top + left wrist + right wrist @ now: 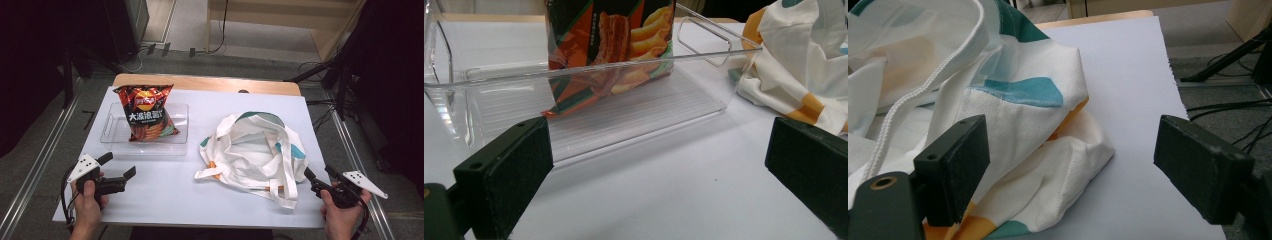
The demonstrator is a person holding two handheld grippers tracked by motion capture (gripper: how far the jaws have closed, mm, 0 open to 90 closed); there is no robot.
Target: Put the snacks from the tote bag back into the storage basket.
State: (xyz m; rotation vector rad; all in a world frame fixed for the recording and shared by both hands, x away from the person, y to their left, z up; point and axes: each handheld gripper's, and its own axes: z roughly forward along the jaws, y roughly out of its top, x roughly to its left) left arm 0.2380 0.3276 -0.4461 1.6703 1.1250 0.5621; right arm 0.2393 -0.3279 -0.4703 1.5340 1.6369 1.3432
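progress: nothing moved yet, by my read; likely job is chips into the tote
chips: red-and-black foil bag of crisps (146, 111) stands upright in the clear plastic rectangular bin (114, 141), far left of the white table sheet (175, 195)
tote: white cloth tote bag with teal and orange patches (252, 152) lies crumpled on the right, mouth loosely open upward, straps spilling toward me
left gripper: my left gripper (118, 170) is empty, jaws spread wide, just in front of the bin, aimed at the crisps (611, 50)
right gripper: my right gripper (318, 172) is empty, jaws wide apart, just beside the tote's near right corner (1038, 150), not touching
left to do: grab chips, lift clear of bin wall, hold tote mouth open, drop in
risk: foil is slippery, tote mouth may fold shut
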